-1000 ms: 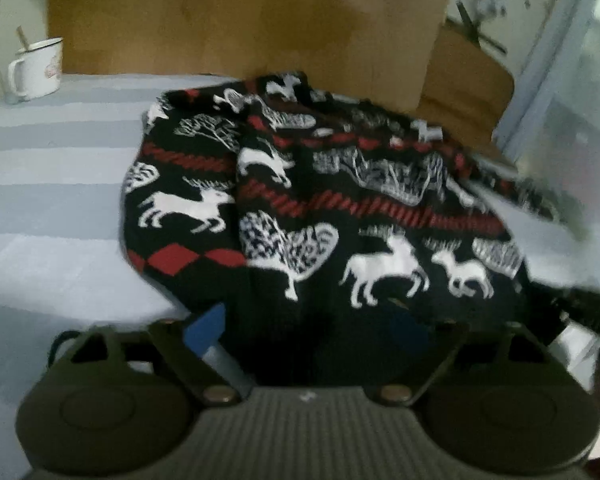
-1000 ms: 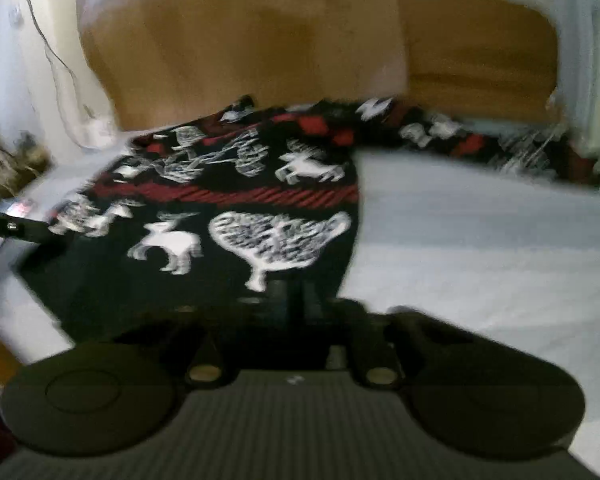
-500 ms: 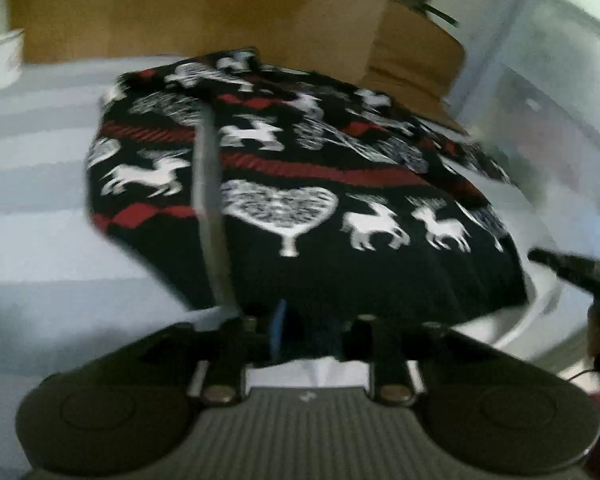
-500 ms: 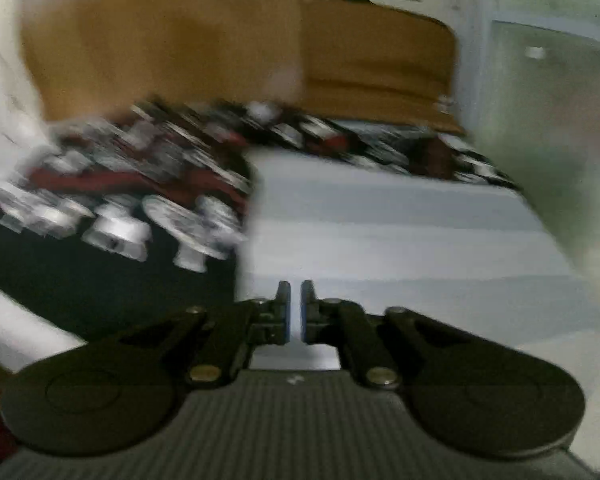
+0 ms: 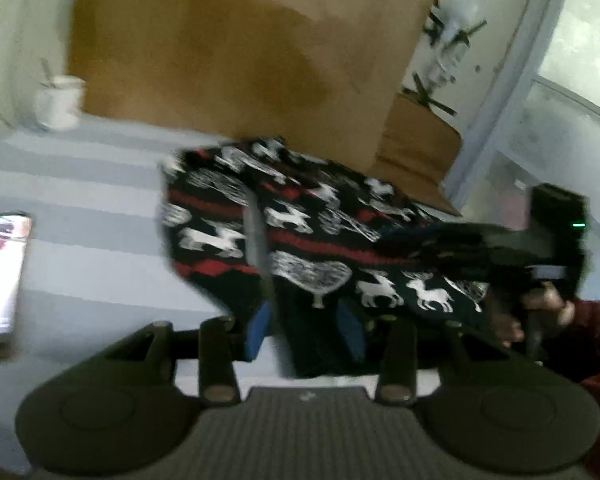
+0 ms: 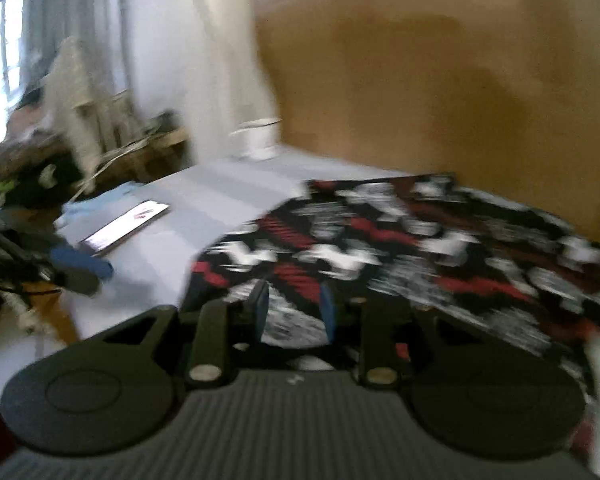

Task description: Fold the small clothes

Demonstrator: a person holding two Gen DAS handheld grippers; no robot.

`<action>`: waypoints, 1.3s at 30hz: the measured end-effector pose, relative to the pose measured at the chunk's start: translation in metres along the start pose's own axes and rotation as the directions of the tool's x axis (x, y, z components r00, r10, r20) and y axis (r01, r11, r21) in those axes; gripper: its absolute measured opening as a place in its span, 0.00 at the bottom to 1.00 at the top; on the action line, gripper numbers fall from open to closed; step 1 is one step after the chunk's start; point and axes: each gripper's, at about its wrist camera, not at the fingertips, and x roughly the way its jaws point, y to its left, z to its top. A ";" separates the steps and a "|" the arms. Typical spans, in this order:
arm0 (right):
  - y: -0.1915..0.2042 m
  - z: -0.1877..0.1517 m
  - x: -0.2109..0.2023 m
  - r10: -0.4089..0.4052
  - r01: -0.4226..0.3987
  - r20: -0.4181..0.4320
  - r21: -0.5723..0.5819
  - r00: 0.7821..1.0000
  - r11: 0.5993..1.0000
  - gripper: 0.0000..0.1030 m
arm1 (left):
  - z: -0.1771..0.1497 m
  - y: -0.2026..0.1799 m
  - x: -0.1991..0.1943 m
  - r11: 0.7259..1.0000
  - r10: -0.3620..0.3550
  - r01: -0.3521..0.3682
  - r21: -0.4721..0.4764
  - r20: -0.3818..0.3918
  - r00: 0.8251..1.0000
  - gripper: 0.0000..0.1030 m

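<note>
Item: one small knitted garment (image 5: 324,240), black ground with white reindeer, hearts and trees and red zigzag bands, lying partly folded on a pale grey-and-white striped table surface (image 5: 80,208), its far edge near a brown board (image 5: 240,60) that stands behind. Position relative to tools: directly ahead of and below both; the left gripper (image 5: 306,326) hangs over the near hem, and the right gripper (image 6: 292,310) sits over the near left corner as its own view shows it. Long axis: runs from near-left to far-right in the left wrist view, with a grey inner strip (image 5: 256,240) showing along a turned-back edge. Nearer hand: both are at the near edge; which is closer cannot be told through the blur. Left gripper: blue pads (image 5: 258,330) apart, jaws just opening, dark cloth seen between them but not pinched. Right gripper: blue pads (image 6: 260,312) apart, jaws just opening, patterned cloth visible in the gap below, not clamped. The right gripper's body and the hand (image 5: 540,312) holding it also appear over the garment's right side in the left wrist view. Condition of garment: soft, limp, likely to slide or unfold if tugged by one corner. Also present: white enamel mug (image 5: 58,102) at the far left, lit phone screen (image 6: 126,228) lying flat on the table.
</note>
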 end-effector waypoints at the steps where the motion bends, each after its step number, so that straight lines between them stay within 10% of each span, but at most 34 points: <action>1: 0.004 0.002 0.012 0.032 -0.032 -0.010 -0.003 0.999 0.999 0.31 | 0.000 -0.001 -0.011 1.000 0.029 -0.029 0.005 0.002 1.000 0.38; 7: 0.047 0.012 0.057 0.198 -0.202 -0.051 -0.078 0.979 0.976 0.56 | -0.011 -0.022 -0.069 0.986 0.151 -0.155 0.061 0.067 0.986 0.53; 13: 0.060 0.015 0.119 0.058 -0.089 -0.189 -0.161 0.980 0.983 0.61 | -0.019 -0.008 -0.035 0.996 0.090 -0.090 -0.014 0.036 0.995 0.54; 14: 0.056 0.016 0.121 0.068 -0.094 -0.168 -0.151 0.984 0.984 0.58 | -0.021 -0.003 -0.031 0.996 0.081 -0.080 -0.028 0.027 0.996 0.54; 16: 0.050 0.031 0.131 0.104 -0.120 -0.192 -0.075 0.976 0.990 0.19 | -0.025 0.006 -0.028 0.997 0.059 -0.058 -0.055 0.023 0.998 0.54; 21: 0.041 0.093 0.179 0.285 -0.249 -0.088 0.289 0.955 0.924 0.13 | -0.030 0.029 -0.025 0.991 0.041 -0.036 -0.131 0.032 0.999 0.54; 23: 0.049 0.133 0.186 0.384 -0.369 0.044 0.396 0.922 0.841 0.13 | -0.030 0.032 -0.023 0.988 0.036 -0.030 -0.154 0.038 0.999 0.54; 26: 0.047 0.176 0.162 0.507 -0.592 0.306 0.424 0.806 0.685 0.13 | -0.027 0.032 -0.023 0.988 0.032 -0.023 -0.152 0.058 0.998 0.54; 31: -0.016 0.146 0.088 0.494 -0.735 0.553 0.408 0.671 0.541 0.13 | -0.023 0.041 -0.011 0.985 -0.013 0.027 -0.171 0.079 0.997 0.56; 32: -0.031 0.127 0.074 0.475 -0.738 0.571 0.435 0.669 0.516 0.13 | -0.020 0.045 -0.004 0.982 -0.028 0.041 -0.184 0.074 0.997 0.56; 39: -0.087 -0.026 -0.027 0.330 -0.548 0.437 0.654 0.837 0.522 0.13 | 0.010 0.073 0.039 0.938 -0.118 0.140 -0.318 0.089 0.989 0.56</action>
